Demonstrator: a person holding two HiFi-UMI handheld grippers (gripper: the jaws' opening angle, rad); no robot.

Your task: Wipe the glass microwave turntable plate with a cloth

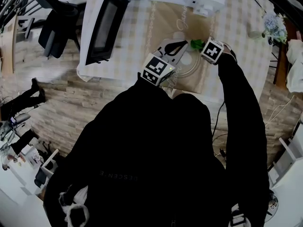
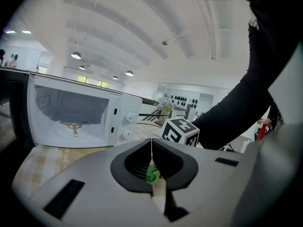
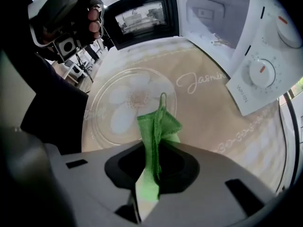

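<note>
The glass turntable plate (image 3: pixel 128 100) lies flat on the beige tablecloth in front of the microwave; a flower print shows through it. My right gripper (image 3: pixel 158 145) is shut on a green cloth (image 3: pixel 158 124), whose bunched end sticks out above the plate's near rim. In the head view the cloth (image 1: pixel 195 44) hangs over the plate (image 1: pixel 191 66) beside the right gripper (image 1: pixel 202 45). My left gripper (image 2: pixel 151 143) is shut with nothing in it, held above the table left of the plate (image 1: pixel 179 46). A bit of green cloth (image 2: pixel 152 174) shows through the gap under its jaws.
The white microwave (image 3: pixel 255 65) stands at the back with its door (image 3: pixel 142 15) swung open to the left and its cavity (image 2: pixel 75 117) bare of the plate. A vase of flowers (image 1: pixel 273 22) is at the table's right. The table edge (image 1: pixel 94 74) runs close to the person's body.
</note>
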